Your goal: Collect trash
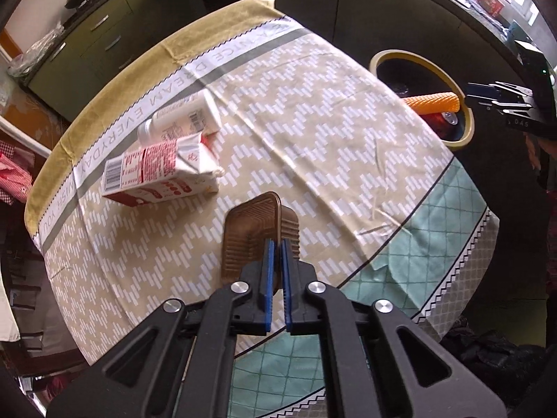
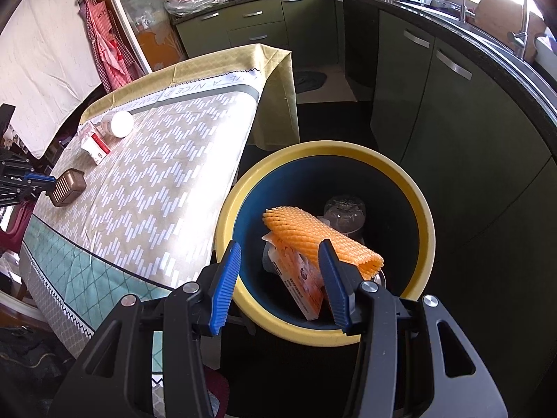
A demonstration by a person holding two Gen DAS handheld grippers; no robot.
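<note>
Left wrist view puts your left tongs (image 1: 277, 244) at the lower centre of the frame, their blue pads nearly together and clamped on the near rim of a brown ribbed plastic tray (image 1: 256, 233). The tray sits on the surface (image 1: 313, 122), which is covered by a beige patterned cloth with a green band at the lower right. Up and to the left of the tray lies a red and white carton (image 1: 160, 174) on its side, and just behind it, touching or nearly so, a white bottle (image 1: 181, 118), also lying down. At the upper right of that frame, off the edge of the surface, stands a yellow-rimmed bin (image 1: 463, 136) with an orange foam net (image 1: 433, 102) showing across its mouth.

Right wrist view shows your right tongs (image 2: 280, 263) at the lower centre, spread wide and holding nothing, hovering over the near rim of the bin (image 2: 423, 223). Inside it the orange foam net (image 2: 313, 240) lies across the top of an orange and white box (image 2: 299, 275), with a clear plastic cup (image 2: 344, 214) behind them. At the far left of this frame you can see the left tongs (image 2: 47, 188) gripping the brown tray (image 2: 68, 188), with the carton (image 2: 95, 146) and the bottle (image 2: 120, 123) farther up the surface (image 2: 167, 174).
</note>
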